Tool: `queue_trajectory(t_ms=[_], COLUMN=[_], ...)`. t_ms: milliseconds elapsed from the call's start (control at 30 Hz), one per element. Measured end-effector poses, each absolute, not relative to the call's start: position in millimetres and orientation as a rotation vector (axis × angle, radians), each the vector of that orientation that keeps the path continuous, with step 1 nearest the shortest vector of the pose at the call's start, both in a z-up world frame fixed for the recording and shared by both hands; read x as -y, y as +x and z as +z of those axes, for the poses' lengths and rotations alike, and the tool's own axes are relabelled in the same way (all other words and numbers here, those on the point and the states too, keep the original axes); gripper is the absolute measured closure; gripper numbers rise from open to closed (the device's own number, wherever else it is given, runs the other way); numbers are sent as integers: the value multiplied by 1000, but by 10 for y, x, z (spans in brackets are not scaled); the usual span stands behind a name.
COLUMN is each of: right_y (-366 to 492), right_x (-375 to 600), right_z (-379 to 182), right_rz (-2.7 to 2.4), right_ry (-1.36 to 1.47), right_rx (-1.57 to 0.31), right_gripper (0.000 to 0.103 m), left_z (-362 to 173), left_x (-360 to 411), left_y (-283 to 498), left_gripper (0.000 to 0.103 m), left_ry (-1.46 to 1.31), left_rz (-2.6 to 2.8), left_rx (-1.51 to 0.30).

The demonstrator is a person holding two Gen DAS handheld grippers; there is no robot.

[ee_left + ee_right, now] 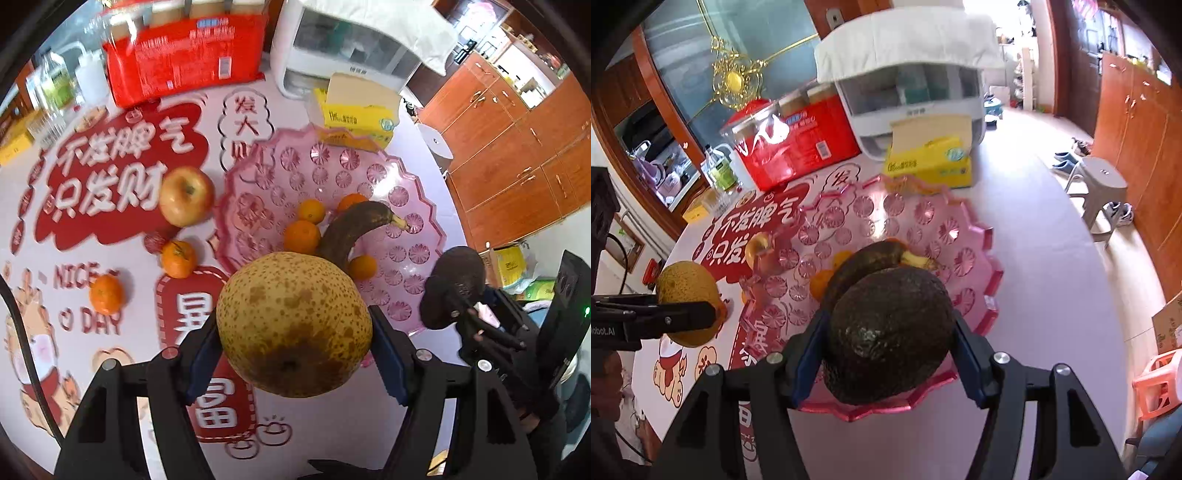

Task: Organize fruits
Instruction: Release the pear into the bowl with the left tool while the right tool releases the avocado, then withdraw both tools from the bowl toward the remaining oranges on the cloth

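Note:
My left gripper (295,332) is shut on a speckled yellow-brown pear (293,323), held above the table at the near left rim of the pink fruit plate (369,177). My right gripper (888,345) is shut on a dark avocado (890,332), over the plate's (923,214) near edge. A brown banana (351,229) and several small oranges (302,236) lie in the plate. An apple (186,195) and two small oranges (178,258) (106,293) rest on the tablecloth left of the plate. The pear (687,288) and left gripper show at the right wrist view's left edge.
A red package (184,55), a white appliance (343,48) and a yellow tissue box (354,110) stand behind the plate. Bottles (55,88) stand at the far left. The table edge runs right of the plate, with wooden cabinets (517,147) and a stool (1104,184) beyond.

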State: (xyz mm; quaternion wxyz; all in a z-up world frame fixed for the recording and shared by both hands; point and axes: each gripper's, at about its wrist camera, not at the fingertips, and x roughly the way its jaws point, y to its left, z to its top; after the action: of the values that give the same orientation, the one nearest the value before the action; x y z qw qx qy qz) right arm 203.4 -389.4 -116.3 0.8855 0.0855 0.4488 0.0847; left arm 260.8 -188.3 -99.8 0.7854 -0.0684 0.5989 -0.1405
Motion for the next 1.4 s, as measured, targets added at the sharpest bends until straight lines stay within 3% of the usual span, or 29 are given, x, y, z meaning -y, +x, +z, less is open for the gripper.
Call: queue_trajectory(t_ms=[700,867,1400], right_y=[2254,2228,1818], right_x=[3853,3865,3710], right_z=[-1458,-1418,-1041], right_rz=[193,181,166], right_ry=[193,208,214], right_rx=[-983,-977,-912], right_gripper=[40,40,40], left_z=[-1496,-1314,-842], left_x=[2243,2237,1687], left_y=[2885,2868,2373], left_gripper=[31,25,25], left_ry=[-55,-61,-145], left_rz=[-309,-337,-300], left_rx=[-1404,-1329,-1214])
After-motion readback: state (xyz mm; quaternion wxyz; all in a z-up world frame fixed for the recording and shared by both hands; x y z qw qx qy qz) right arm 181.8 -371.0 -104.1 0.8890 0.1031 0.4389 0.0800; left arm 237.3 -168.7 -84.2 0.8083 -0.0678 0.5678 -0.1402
